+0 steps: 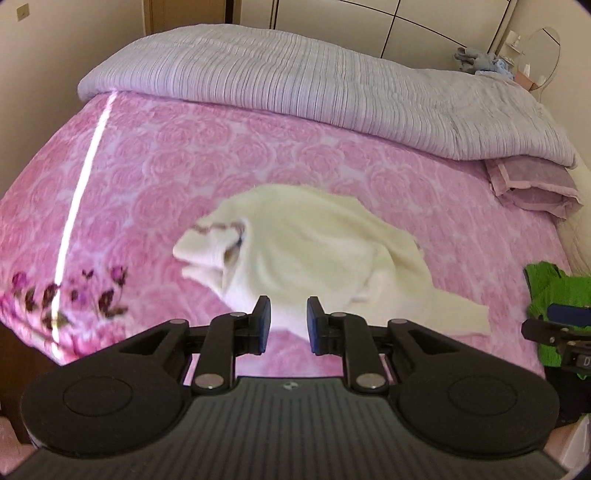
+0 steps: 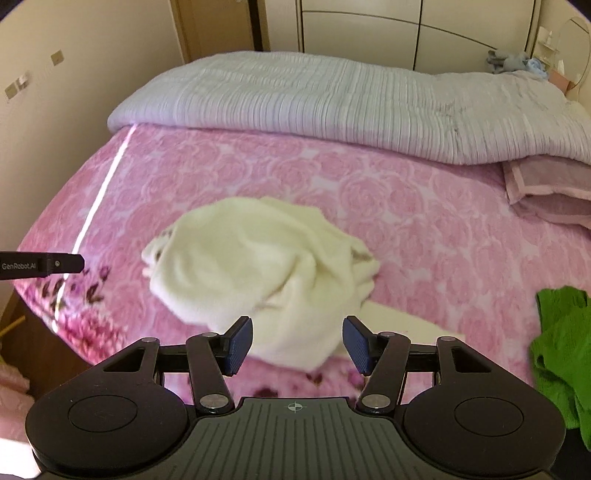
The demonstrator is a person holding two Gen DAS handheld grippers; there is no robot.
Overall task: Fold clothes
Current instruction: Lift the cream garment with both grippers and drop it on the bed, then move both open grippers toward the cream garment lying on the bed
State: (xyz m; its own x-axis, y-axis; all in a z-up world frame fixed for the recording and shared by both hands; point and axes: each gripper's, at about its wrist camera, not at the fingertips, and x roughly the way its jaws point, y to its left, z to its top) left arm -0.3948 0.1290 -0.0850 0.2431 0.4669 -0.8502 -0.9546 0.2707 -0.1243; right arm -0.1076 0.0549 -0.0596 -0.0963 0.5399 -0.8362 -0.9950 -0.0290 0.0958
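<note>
While both grippers hang over the near edge of the bed (image 1: 155,155), neither one has hold of anything. The left gripper (image 1: 289,325) has its jaws parted with a modest gap, and the pads (image 1: 264,325) frame the near hem of the cream top (image 1: 314,251) without touching it, as far as the left wrist view shows. The right gripper (image 2: 297,345) is spread noticeably wider, blue pads (image 2: 240,345) angled outward, also with nothing between them.

The cream top sits crumpled in a heap roughly mid-bed on the pink rose-pattern sheet (image 2: 424,221), closer to the near edge than to the far side. It's bunched and lumpy, not flat at all, with what looks like a collar or cuff with darker trim poking out on its left side, and one flat strip trailing off toward the right. It's a bit blurry so the details are fuzzy.

Off to the right there's a green garment (image 2: 561,350) rumpled near the bed's edge, well apart from the cream one. In the left wrist view the right gripper shows up in front of that green cloth; whether it touches it isn't clear.

Further back, a grey ribbed quilt (image 1: 295,77) is rolled up across the far side of the bed, with a folded mauve blanket (image 1: 532,184) tucked under its right end. A bright strip of sunlight (image 1: 83,192) runs down the sheet on the left. Wardrobe doors (image 2: 406,29) stand behind it all.
</note>
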